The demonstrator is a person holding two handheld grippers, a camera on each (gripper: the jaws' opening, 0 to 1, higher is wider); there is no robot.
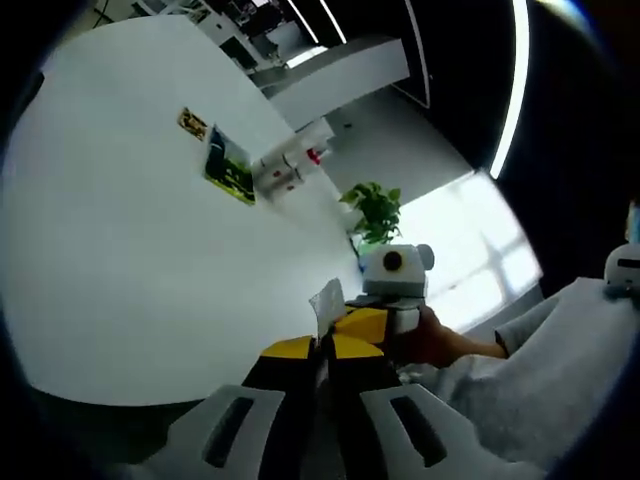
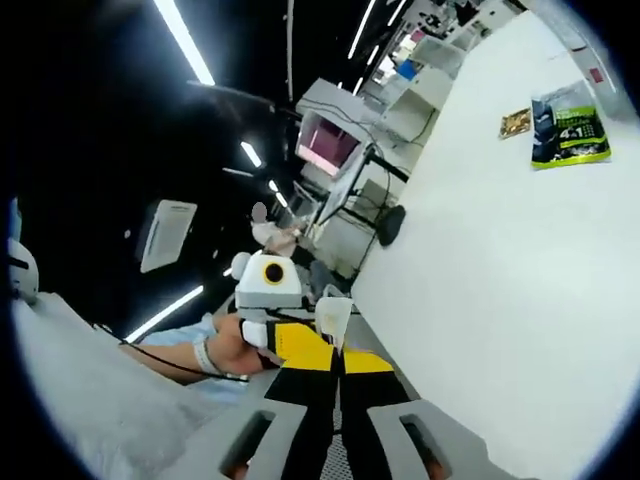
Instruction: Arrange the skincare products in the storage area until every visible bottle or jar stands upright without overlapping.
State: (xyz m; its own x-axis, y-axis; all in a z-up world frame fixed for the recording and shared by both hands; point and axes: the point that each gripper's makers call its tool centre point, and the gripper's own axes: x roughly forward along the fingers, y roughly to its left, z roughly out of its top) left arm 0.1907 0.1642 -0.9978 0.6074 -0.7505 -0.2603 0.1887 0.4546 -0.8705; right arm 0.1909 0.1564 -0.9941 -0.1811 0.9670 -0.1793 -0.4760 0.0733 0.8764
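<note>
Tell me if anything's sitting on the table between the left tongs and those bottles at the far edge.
Nothing visible does. In the left gripper view, bare white table stretches from the left tongs to the bottles. A green packet and a small card lie beside the bottles, not across the path. The right tongs sit close alongside.

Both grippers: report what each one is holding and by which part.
Nothing is held. The left gripper and the right gripper both have their jaws closed together with no object between them, above the white table.
</note>
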